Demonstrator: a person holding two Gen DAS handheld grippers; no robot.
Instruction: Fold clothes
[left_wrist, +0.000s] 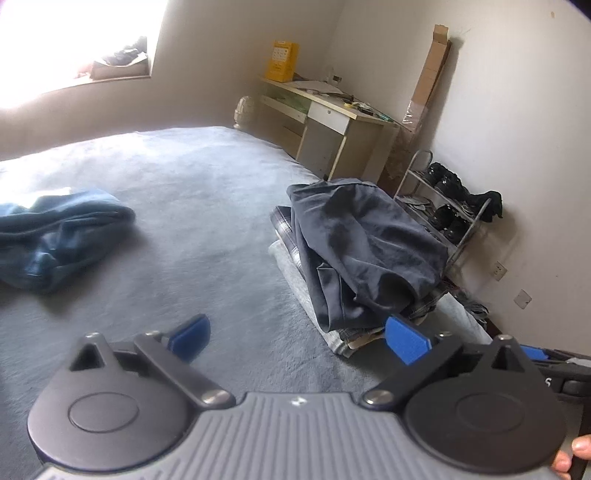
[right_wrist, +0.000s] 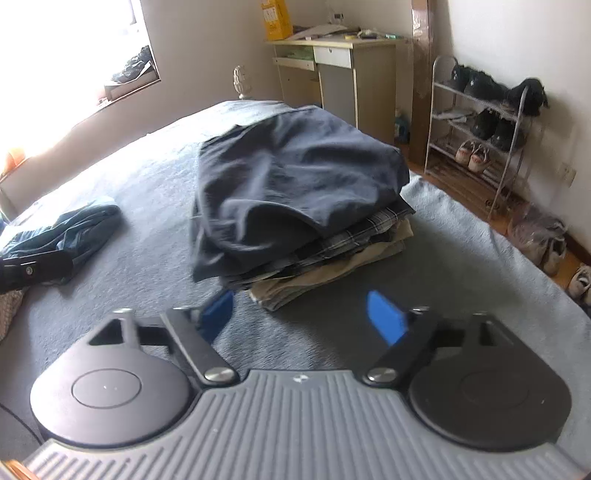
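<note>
Near: right gripper (right_wrist: 301, 317) hovers low over the bed (right_wrist: 461, 266), fingers (right_wrist: 386, 319) spread wide, nothing between them. Left gripper (left_wrist: 297, 338) likewise, blue pads apart and empty. Just ahead: stack of folded clothes (right_wrist: 332, 258), khaki and plaid layers, topped by a dark navy garment (right_wrist: 295, 173) that sits rumpled, its hem drooping over the front left edge. Judgement: tidy that top piece; pinch the loose hem at two corners, lift lightly, avoid dragging lower layers. Farther left: crumpled blue jeans (left_wrist: 55, 240), unfolded, likely next.
</note>
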